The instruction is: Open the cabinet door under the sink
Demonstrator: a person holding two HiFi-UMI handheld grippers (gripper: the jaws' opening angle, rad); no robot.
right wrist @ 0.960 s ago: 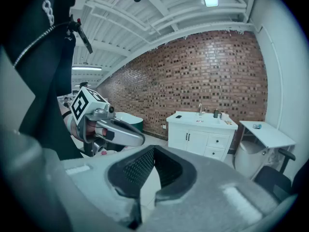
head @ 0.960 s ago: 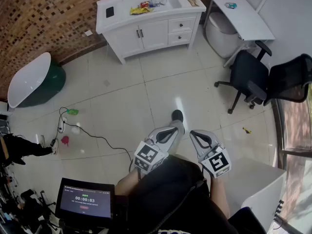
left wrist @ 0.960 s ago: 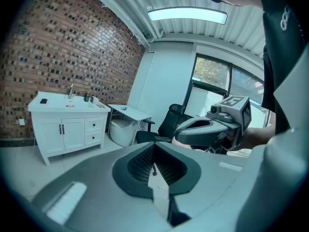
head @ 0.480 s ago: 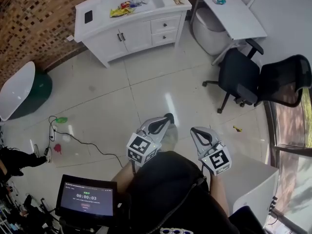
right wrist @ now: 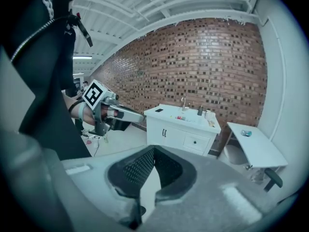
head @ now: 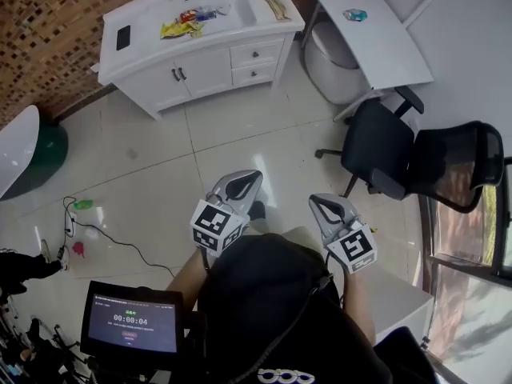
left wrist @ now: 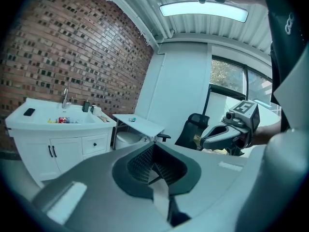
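Observation:
The white sink cabinet (head: 204, 70) stands against the brick wall, far ahead of me, with its two doors closed and dark handles (head: 177, 74) at their meeting edge. It also shows in the left gripper view (left wrist: 48, 153) and the right gripper view (right wrist: 164, 134). My left gripper (head: 256, 175) and right gripper (head: 314, 201) hang side by side over the tiled floor, well short of the cabinet. Both are shut with nothing between the jaws (left wrist: 153, 146) (right wrist: 153, 149).
A white desk (head: 368, 30) and a white round bin (head: 328, 66) stand right of the cabinet. Two black office chairs (head: 384, 154) are at the right. A green tub (head: 40, 146) and a floor cable (head: 104, 230) lie left. A phone (head: 123, 37) rests on the countertop.
The person has stepped forward; the cabinet and chairs have slid left in the head view. Both grippers stay shut and empty, and the left one has drifted a little left.

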